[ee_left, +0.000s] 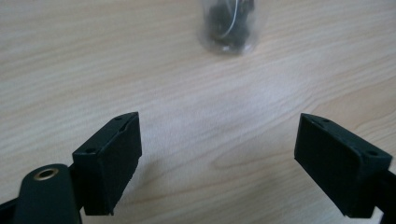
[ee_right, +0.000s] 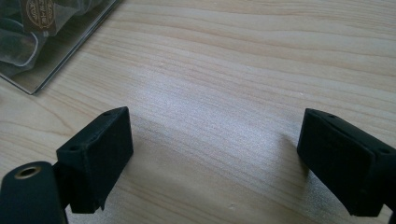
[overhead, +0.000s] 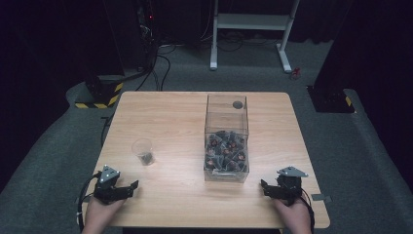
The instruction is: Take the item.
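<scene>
— From the high view we are seeing the whole counter [overhead: 170,117]: the left tongs [overhead: 127,187] are resting near its near-left corner and the right tongs [overhead: 267,187] near its near-right corner, each held by a hand coming in over the near edge. What are the gripper views adding?

— In the left gripper view we are looking between the left tongs [ee_left: 217,158], whose jaws are standing wide apart, released, with bare wood between them. Ahead, at the top of that view, we are catching the base of the clear plastic cup [ee_left: 227,28] with dark pieces and a thin pale thread inside it; the high view is too small to show that thread.

— And the cup's place?

— In the high view the cup [overhead: 143,151] is standing upright on the left half of the counter, just beyond the left tongs and well apart from the clear box [overhead: 226,141], which is sitting right of the middle, its lower part full of small dark sachets [overhead: 225,151].

— The right side?

— In the right gripper view the right tongs [ee_right: 215,161] are also gaping, released, gripping nothing. At the upper left we are seeing a corner of the clear box [ee_right: 51,42] and printed sachets [ee_right: 39,14] pressed against its wall, detail the high view is blurring. Both hands are lying low, the tongs pointing inward across the counter.
</scene>
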Motion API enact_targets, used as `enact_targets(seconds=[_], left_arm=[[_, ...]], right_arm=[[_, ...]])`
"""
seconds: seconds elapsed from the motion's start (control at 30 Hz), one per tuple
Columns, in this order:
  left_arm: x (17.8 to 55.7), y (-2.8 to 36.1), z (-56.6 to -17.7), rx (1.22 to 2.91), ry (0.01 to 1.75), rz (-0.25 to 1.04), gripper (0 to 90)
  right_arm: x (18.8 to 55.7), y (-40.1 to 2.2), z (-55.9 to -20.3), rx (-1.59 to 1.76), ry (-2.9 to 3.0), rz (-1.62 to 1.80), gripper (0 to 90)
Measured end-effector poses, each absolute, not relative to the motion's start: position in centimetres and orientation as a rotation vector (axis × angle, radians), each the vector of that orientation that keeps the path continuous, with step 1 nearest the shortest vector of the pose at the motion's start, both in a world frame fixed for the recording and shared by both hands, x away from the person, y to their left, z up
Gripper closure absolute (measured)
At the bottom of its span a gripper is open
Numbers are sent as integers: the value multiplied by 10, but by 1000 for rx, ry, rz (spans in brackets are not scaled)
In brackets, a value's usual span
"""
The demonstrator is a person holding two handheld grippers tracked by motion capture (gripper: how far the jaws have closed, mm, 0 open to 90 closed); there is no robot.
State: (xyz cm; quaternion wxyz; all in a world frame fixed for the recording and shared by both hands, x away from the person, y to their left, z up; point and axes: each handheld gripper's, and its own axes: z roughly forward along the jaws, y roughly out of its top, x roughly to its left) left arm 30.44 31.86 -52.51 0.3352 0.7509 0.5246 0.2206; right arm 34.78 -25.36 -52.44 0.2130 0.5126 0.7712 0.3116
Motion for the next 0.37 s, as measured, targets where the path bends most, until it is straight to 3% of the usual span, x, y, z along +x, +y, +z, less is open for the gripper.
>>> enact_targets(seconds=[0.37], left_arm=[[302,314,-529,1998,1354,579,142]], right_arm=[[348,-254,-524,1425,2143,867,101]])
